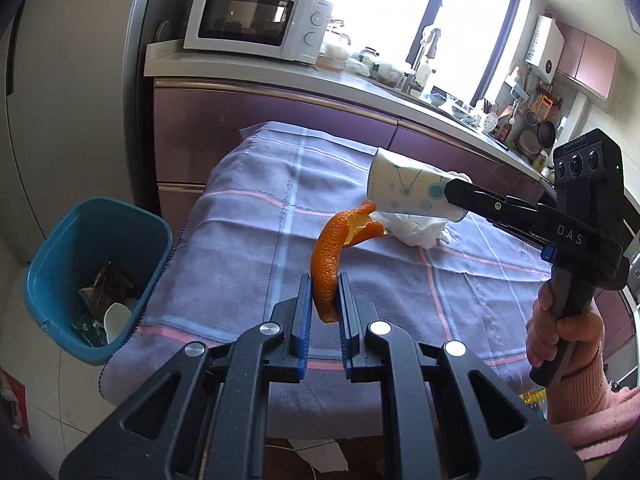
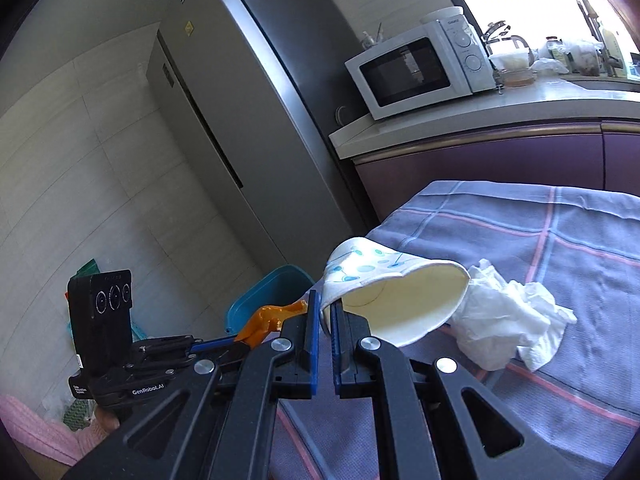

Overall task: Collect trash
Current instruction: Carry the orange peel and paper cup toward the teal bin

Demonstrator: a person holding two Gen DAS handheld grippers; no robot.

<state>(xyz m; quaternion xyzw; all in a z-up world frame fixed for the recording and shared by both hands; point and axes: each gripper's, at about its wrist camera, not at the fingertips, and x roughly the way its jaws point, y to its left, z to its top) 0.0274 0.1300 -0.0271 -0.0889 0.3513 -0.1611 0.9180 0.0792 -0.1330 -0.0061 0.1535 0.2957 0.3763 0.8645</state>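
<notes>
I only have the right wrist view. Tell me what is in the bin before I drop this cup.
Observer: The bin already holds crumpled wrappers and a white spoon-like piece.
Operator: Give me the left gripper's load.
Observer: The left gripper is shut on a long curl of orange peel.
Operator: Describe the outside of my cup.
Observer: The cup lies sideways in the right gripper, base toward the bin's side, blue dots on white.

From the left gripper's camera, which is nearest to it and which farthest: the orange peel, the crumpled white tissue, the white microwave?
1. Curved orange peel, clamped in the left gripper.
2. Crumpled white tissue, on the cloth ahead, slightly right.
3. White microwave, on the counter behind.
</notes>
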